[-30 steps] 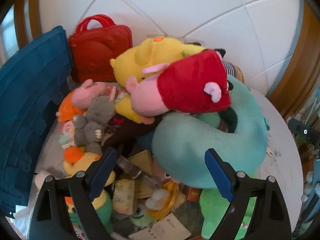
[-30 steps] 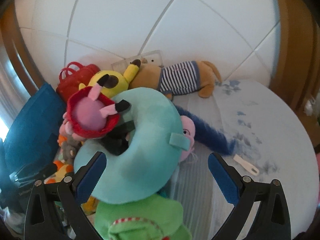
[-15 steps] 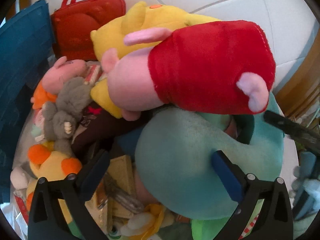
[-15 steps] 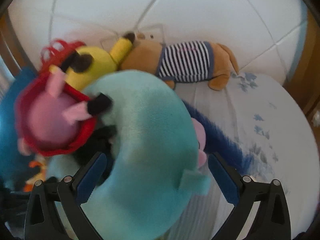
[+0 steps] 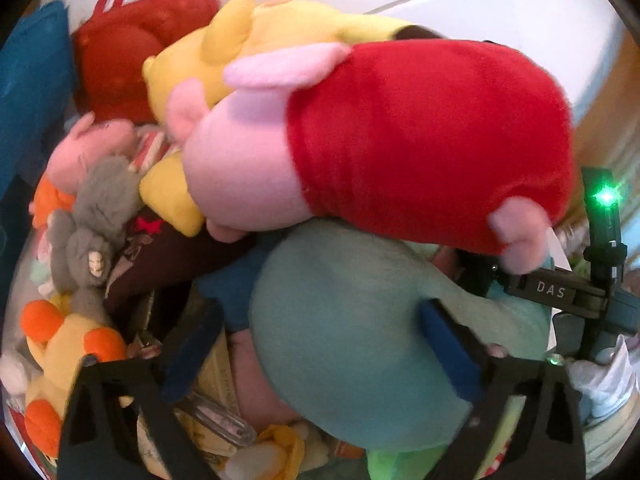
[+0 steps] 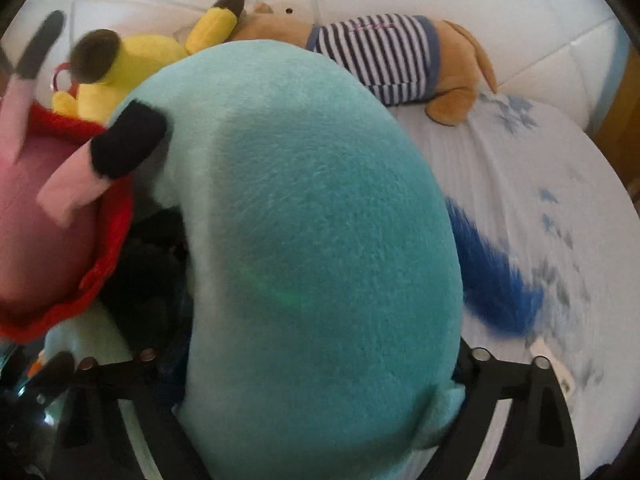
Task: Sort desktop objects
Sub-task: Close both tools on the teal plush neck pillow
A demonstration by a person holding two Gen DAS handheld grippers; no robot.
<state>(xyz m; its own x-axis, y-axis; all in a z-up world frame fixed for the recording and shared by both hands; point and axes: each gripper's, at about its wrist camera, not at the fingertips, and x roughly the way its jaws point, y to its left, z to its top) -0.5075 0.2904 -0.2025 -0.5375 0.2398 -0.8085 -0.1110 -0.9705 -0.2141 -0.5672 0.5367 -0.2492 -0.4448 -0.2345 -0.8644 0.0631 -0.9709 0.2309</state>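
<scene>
Straddling the teal pillow (image 5: 360, 340) from opposite sides, the left claw (image 5: 320, 344) and right claw (image 6: 316, 360) both stand wide, unclosed; the pig (image 5: 380, 140) lies on it, atop the heap by the bed's (image 6: 540, 184) left edge, so lifting may tip it.

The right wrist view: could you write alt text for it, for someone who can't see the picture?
A big teal neck pillow fills the frame, lying between the open fingers of the right gripper. A pink plush pig in a red dress lies at left; behind, a yellow plush and a brown plush dog in a striped shirt rest on a pale bedsheet.
</scene>
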